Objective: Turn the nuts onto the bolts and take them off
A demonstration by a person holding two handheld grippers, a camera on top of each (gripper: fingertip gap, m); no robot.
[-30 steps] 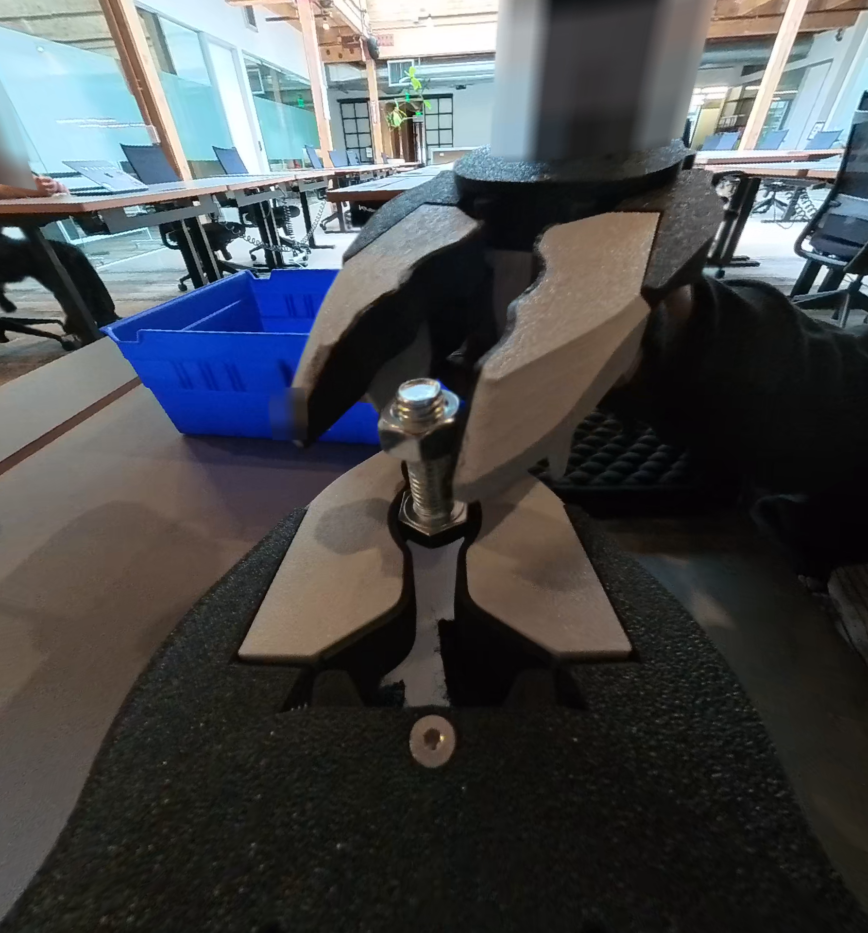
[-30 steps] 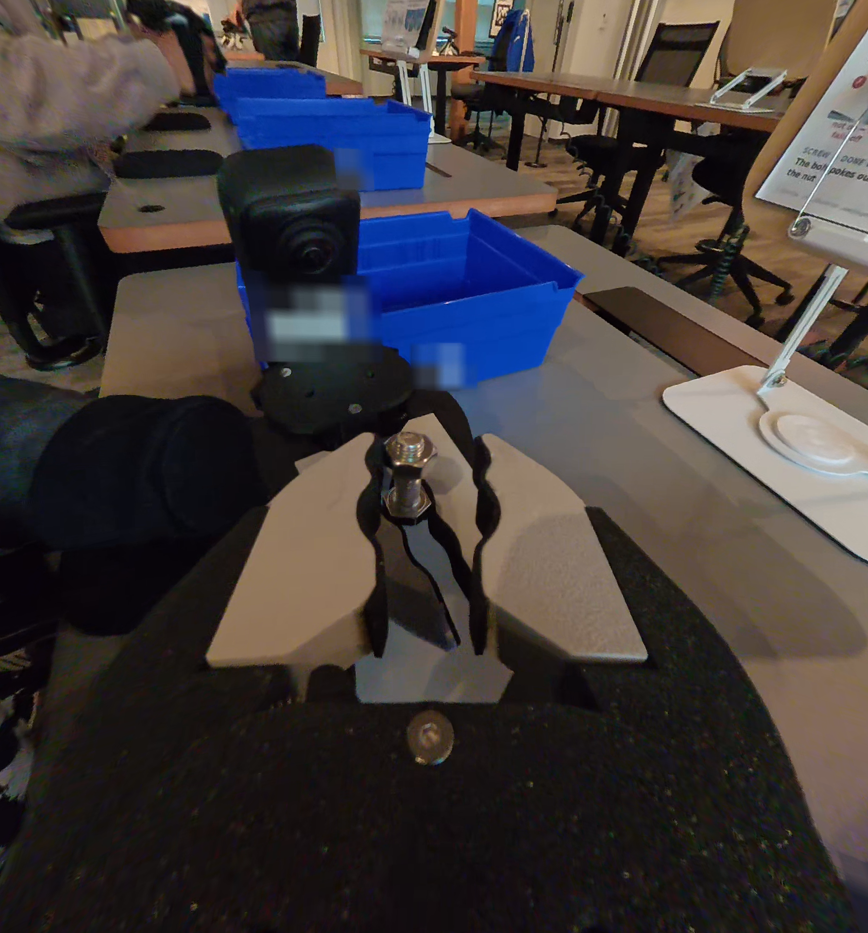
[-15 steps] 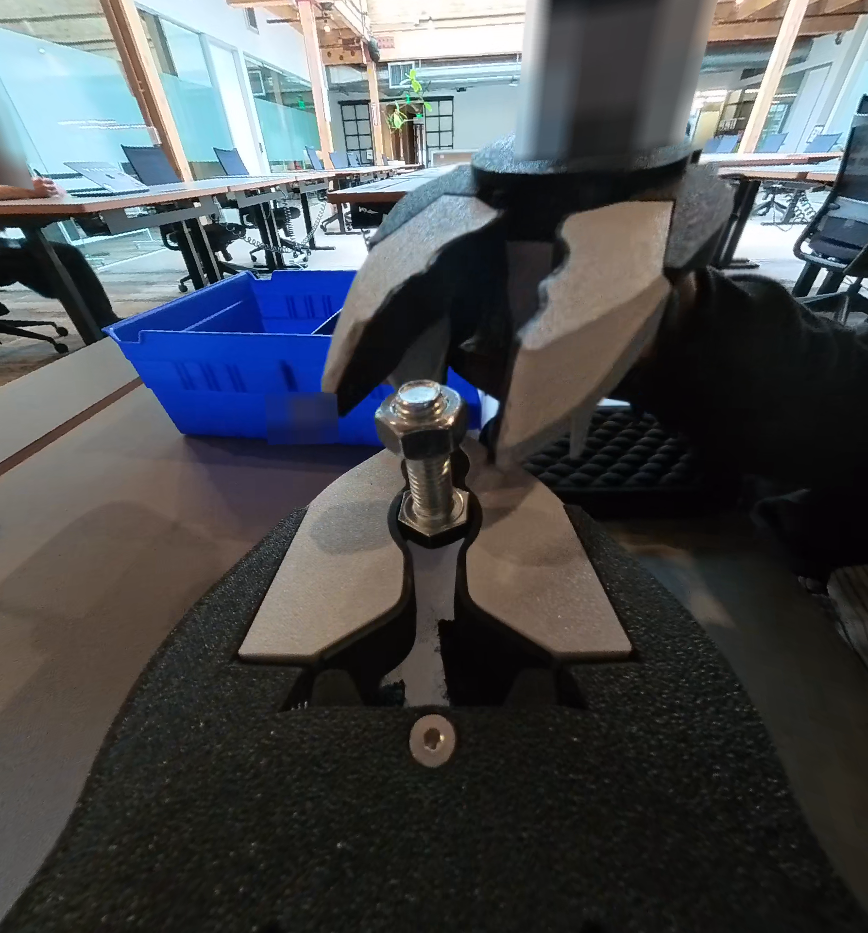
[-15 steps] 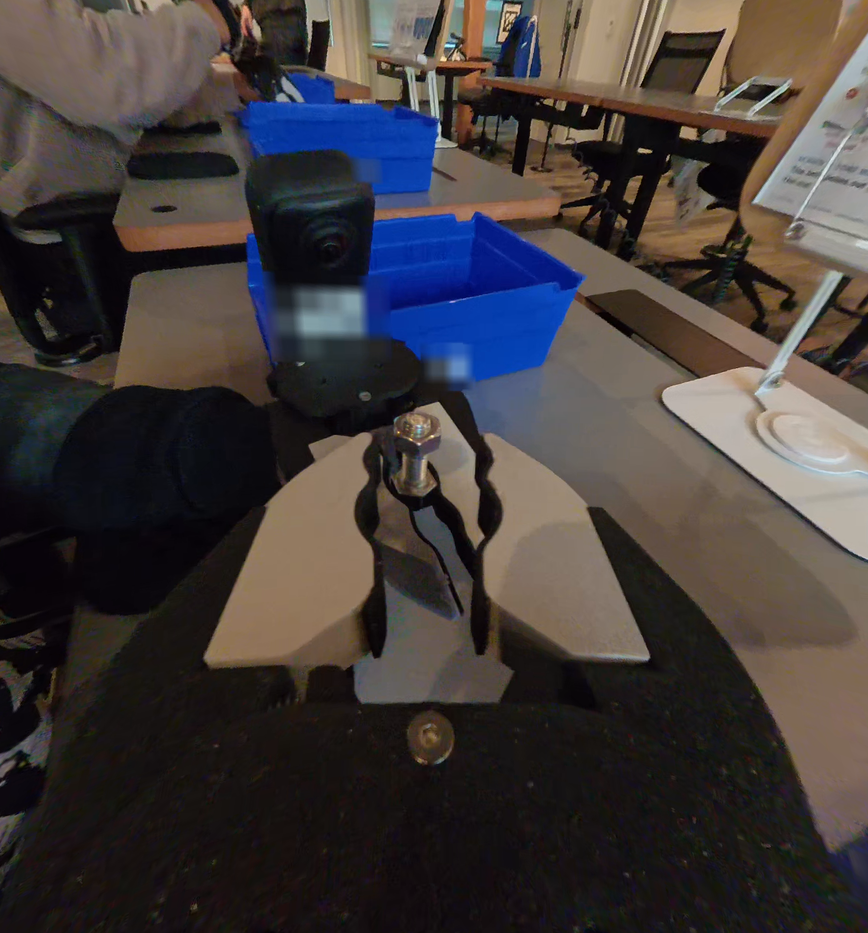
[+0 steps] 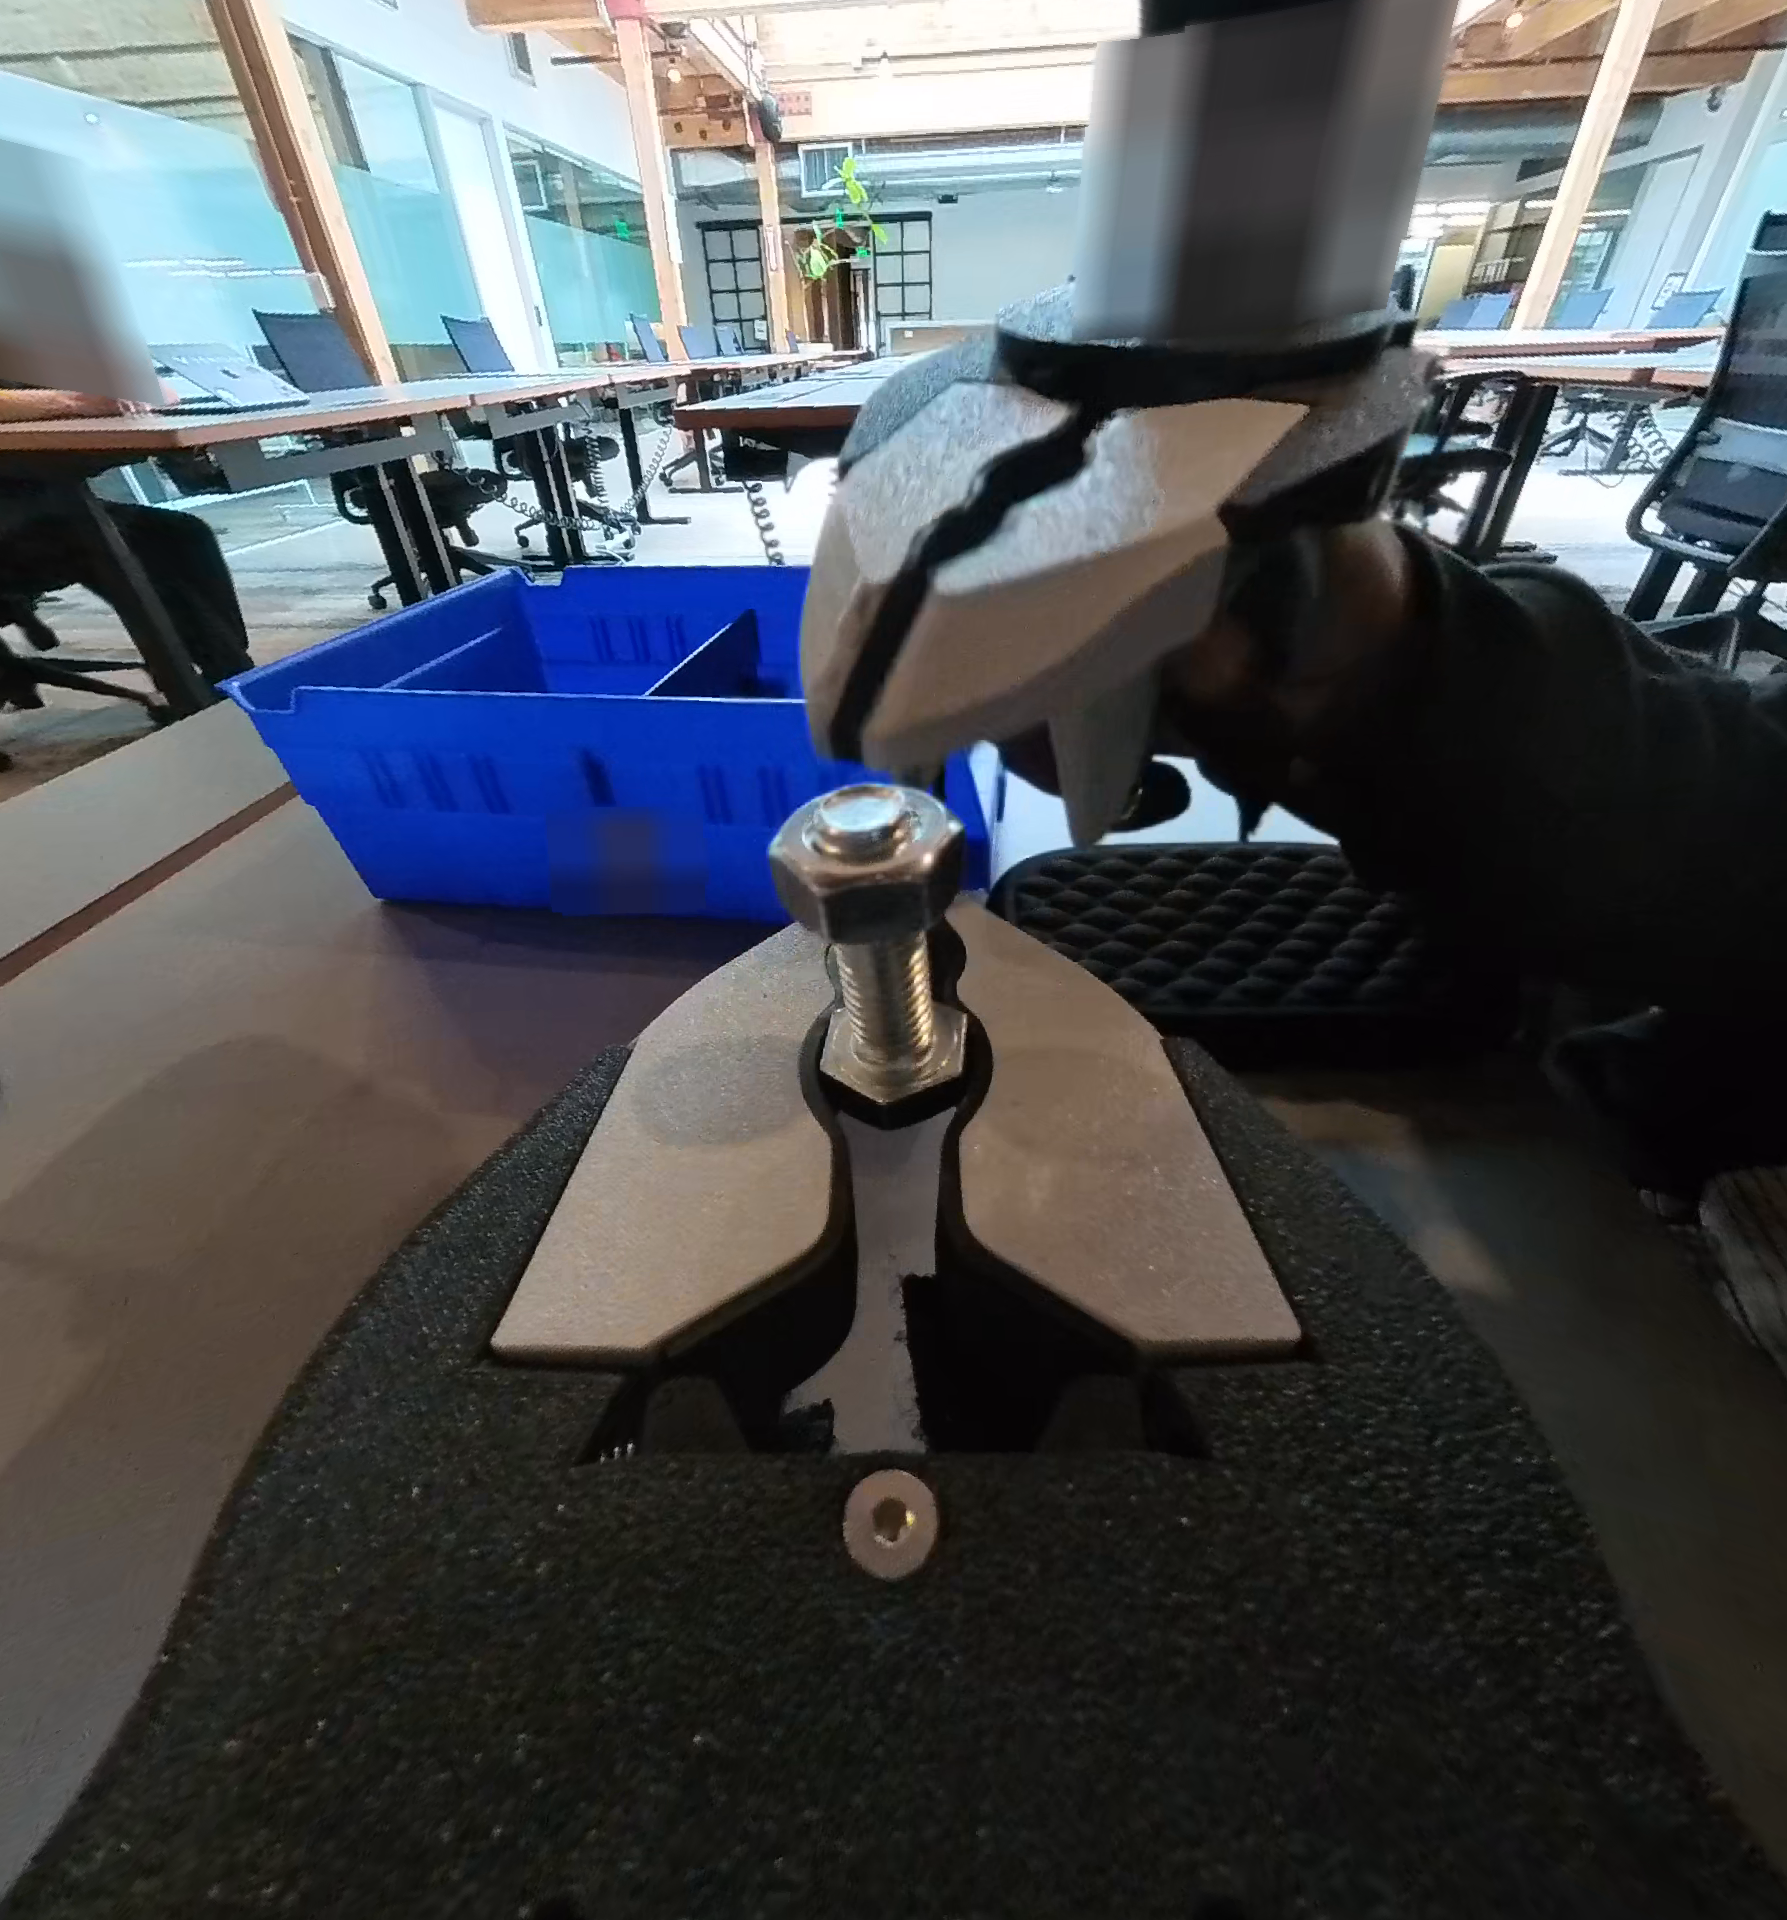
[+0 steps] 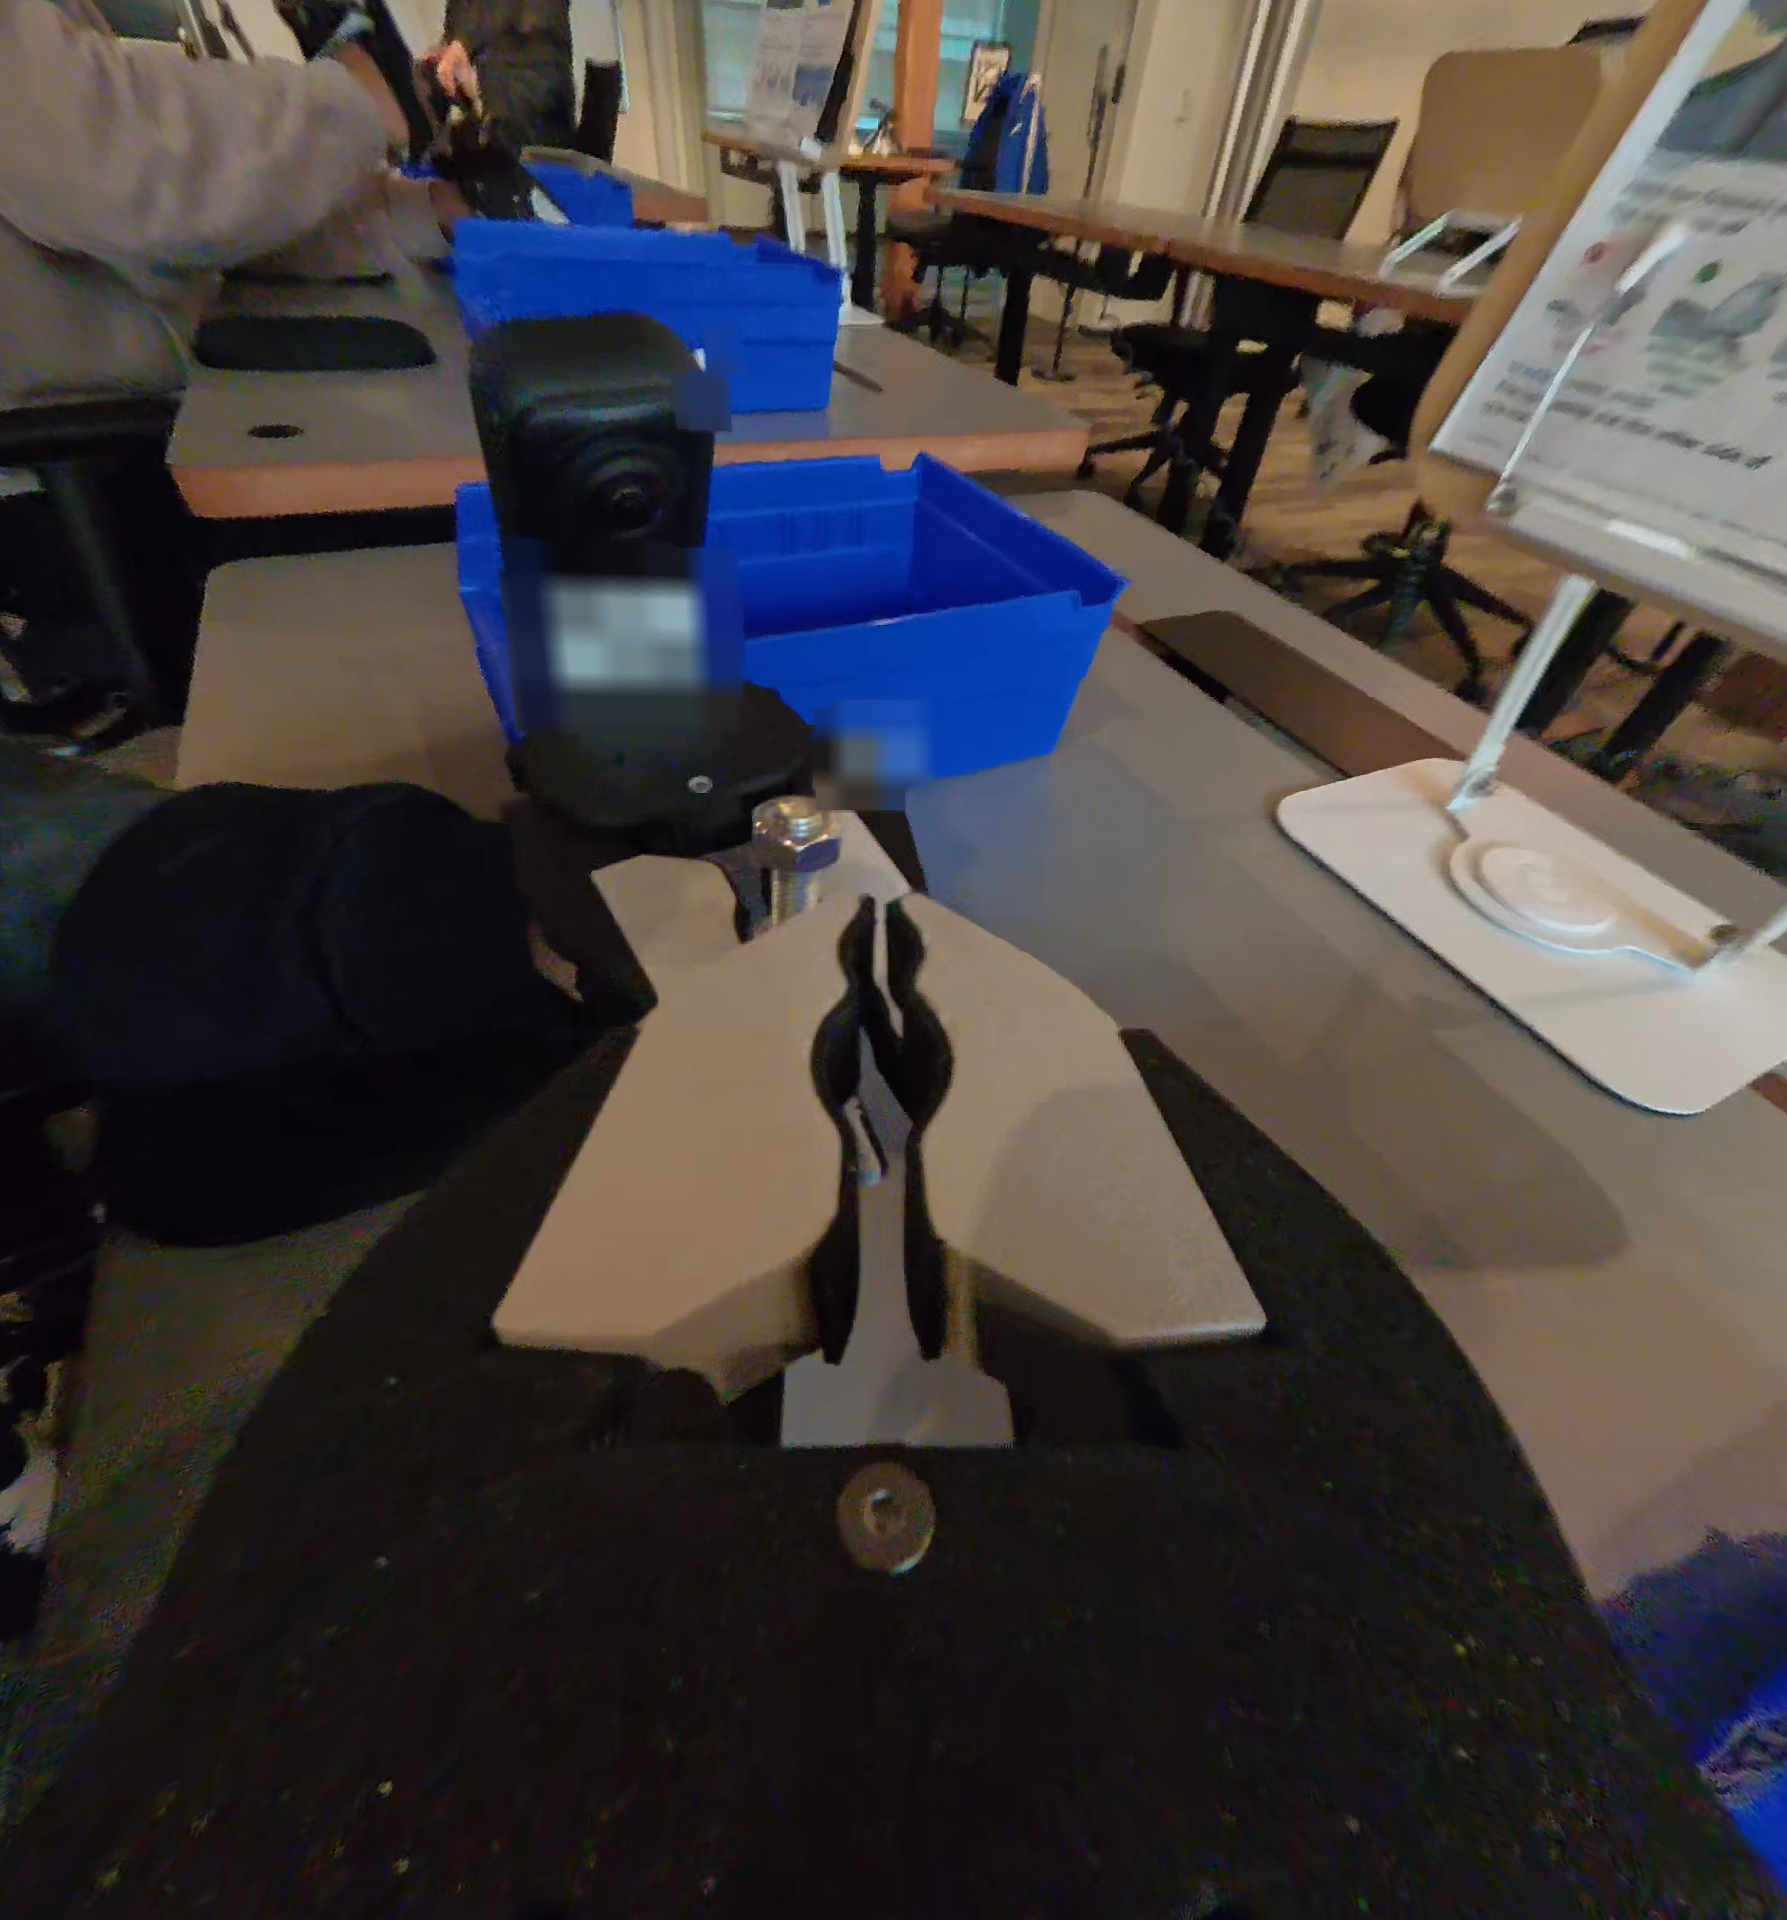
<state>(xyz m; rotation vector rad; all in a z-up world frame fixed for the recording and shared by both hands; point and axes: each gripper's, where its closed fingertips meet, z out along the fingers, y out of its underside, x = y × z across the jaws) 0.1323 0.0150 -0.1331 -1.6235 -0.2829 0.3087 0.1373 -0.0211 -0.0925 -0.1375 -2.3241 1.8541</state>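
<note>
While left claw [image 5: 894, 1023] clamps bolt [image 5: 884, 1003] head: nut [image 5: 866, 857] just below closed right claw [image 5: 858, 753].

text: blurred, unreadable | on: tilted instruction sheet [image 6: 1689, 343] | labels: mosaicked

- Work surface: a grey-brown table [image 5: 245, 1091], matte, with a thin reddish seam line running along its far left portion in the left wrist view.
- Blue bin [image 5: 577, 769]: an open plastic container with internal dividers, resting directly on the table toward the far edge; also visible in the right wrist view [image 6: 930, 644].
- Black pad [image 5: 1211, 935]: a quilted, diamond-textured mat lying flat on the table, just beside the bin.
- White stand base [image 6: 1554, 935]: a flat rounded plate resting on the table, well apart from the bin, carrying a tilted sign holder.
- Dark flat panel [image 6: 1273, 675]: set into or lying on the table between bin and stand; which one cannot be determined.
</note>
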